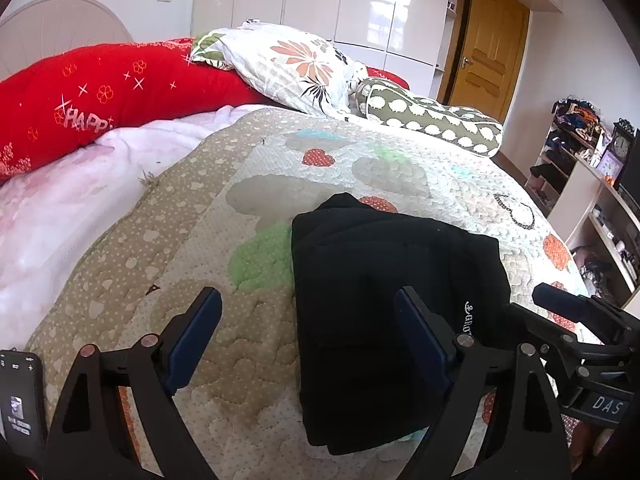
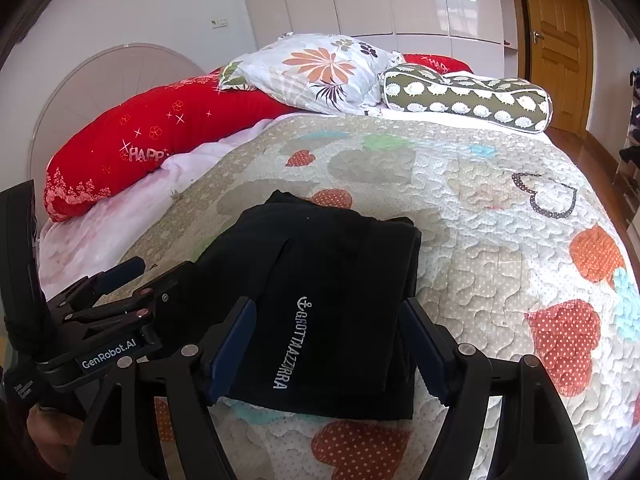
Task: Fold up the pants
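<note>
Pants [image 2: 320,300], one pair, black and folded into a compact rectangle, lie on the quilt [image 2: 500,240] of the bed, near its front edge. I count two claws, both mine. My left claw [image 1: 308,328] stands wide apart with nothing pressed between its pads: its right finger hangs over the pants' left part, its left finger over bare quilt. My right claw [image 2: 332,344] is likewise spread, its two fingers straddling the near end of the pants (whether the pads graze the cloth I cannot tell).

Behind the pants I count three cushions: one long red bolster [image 2: 152,140], one flowered pillow [image 2: 320,72], one green roll [image 2: 468,98] with white shapes. One wooden door [image 2: 560,40] stands at the back right.

White lettering [image 2: 288,344] runs down the pants; from the left wrist only a scrap of it shows. The layers of the fold merge into black. The shelves [image 1: 580,184] at the right edge hold a jumble too small to sort.
</note>
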Demonstrator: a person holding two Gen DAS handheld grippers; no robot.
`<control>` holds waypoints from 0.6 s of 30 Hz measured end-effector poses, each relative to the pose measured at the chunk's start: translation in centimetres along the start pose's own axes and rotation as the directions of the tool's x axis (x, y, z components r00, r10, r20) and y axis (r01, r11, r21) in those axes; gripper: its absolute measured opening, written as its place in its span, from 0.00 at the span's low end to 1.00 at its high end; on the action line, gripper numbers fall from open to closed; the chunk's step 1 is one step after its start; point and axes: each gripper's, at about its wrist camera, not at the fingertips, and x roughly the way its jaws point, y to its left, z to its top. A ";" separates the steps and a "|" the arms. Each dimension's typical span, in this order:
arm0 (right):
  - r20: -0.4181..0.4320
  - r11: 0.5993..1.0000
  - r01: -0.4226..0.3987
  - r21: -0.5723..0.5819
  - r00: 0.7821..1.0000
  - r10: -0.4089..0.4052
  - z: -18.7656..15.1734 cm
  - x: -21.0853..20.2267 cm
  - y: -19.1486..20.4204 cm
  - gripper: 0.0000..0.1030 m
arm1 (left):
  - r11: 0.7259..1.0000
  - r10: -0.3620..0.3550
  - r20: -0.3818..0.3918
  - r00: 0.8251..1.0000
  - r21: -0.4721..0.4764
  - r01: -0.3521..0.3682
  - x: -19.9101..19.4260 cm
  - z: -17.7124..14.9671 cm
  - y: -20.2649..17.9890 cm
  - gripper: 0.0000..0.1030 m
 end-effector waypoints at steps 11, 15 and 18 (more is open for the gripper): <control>0.009 1.000 0.024 0.017 1.000 -0.024 -1.0 -1.3 -0.9 0.75 | 0.996 0.056 0.030 0.998 0.061 -0.058 -1.1 0.1 -0.6 0.86; 0.017 1.000 0.017 0.020 1.000 -0.018 -1.4 -2.2 -0.8 0.75 | 0.995 0.067 0.035 0.997 0.070 -0.070 -2.0 0.1 -0.8 0.86; 0.021 1.000 0.011 0.016 1.000 -0.012 -1.7 -3.0 -0.5 0.75 | 0.992 0.083 0.087 0.993 0.086 -0.090 -3.6 0.1 -1.2 0.86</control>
